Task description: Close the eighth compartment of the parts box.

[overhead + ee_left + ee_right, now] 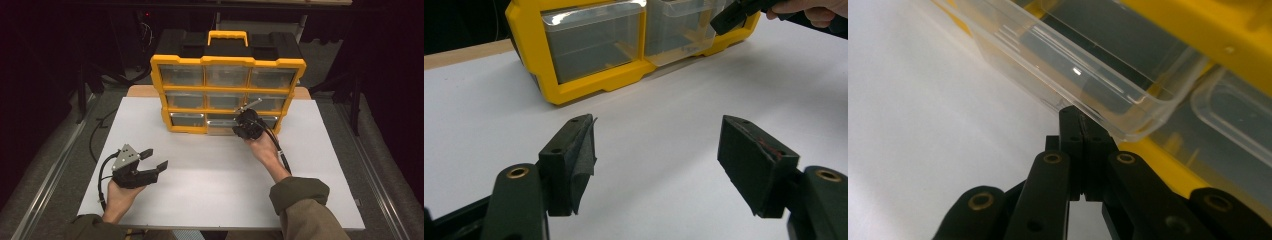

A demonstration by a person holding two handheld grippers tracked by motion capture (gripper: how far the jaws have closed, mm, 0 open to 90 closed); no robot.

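While the white worktop [210, 190] spreads bare and wide toward the person, the yellow organiser [227, 95] stands upright at its far edge, a black case behind it and a yellow handle on top. It holds three rows of three clear drawers; as far as can be seen through their walls, none has anything in it. The bottom middle drawer [221, 126] sticks out a little from the frame, its front lip over the worktop. The right gripper [243, 125] is at that drawer's front: in the right gripper view its jaws are pressed together, tips touching the clear rim [1108, 107], and whether they pinch the lip cannot be told. The left gripper [156, 161] rests well apart near the worktop's left front, jaws spread wide with nothing between them.
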